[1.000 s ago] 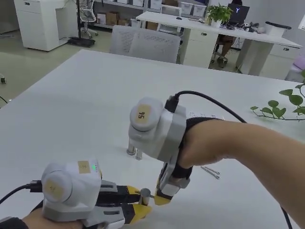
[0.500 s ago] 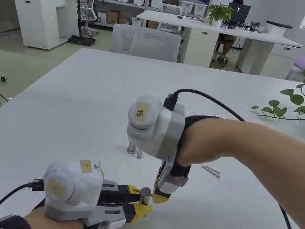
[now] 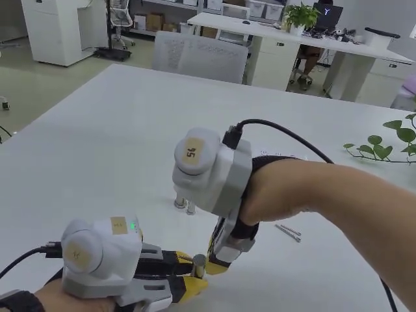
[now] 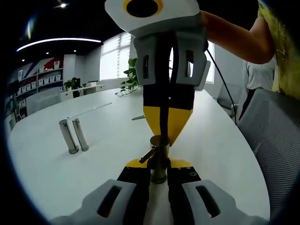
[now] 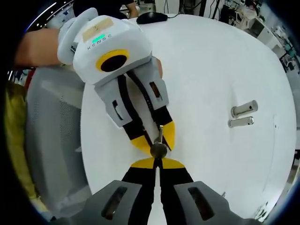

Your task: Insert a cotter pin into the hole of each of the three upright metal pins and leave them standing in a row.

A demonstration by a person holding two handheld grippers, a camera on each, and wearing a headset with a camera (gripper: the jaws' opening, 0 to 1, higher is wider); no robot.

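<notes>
Left hand-held gripper (image 3: 192,274), low at the near edge of the white surface (image 3: 123,130): jaws clamped on an upright metal pin (image 3: 199,262), which stands on the surface between the yellow tips. In the left gripper view a thin stub (image 4: 147,154) projects from the pin's side just below its head, probably a cotter pin, though the view is too coarse to confirm. Behind, well apart from the held pin, a pair of upright metal pins (image 3: 179,203) stands side by side. Right hand-held gripper (image 3: 216,266): pointed down, jaws drawn together, tips just above the held pin's head. Farther right, loose cotter pins (image 3: 286,231) lie on the surface, and a leafy sprig (image 3: 383,146) lies at the edge.
</notes>
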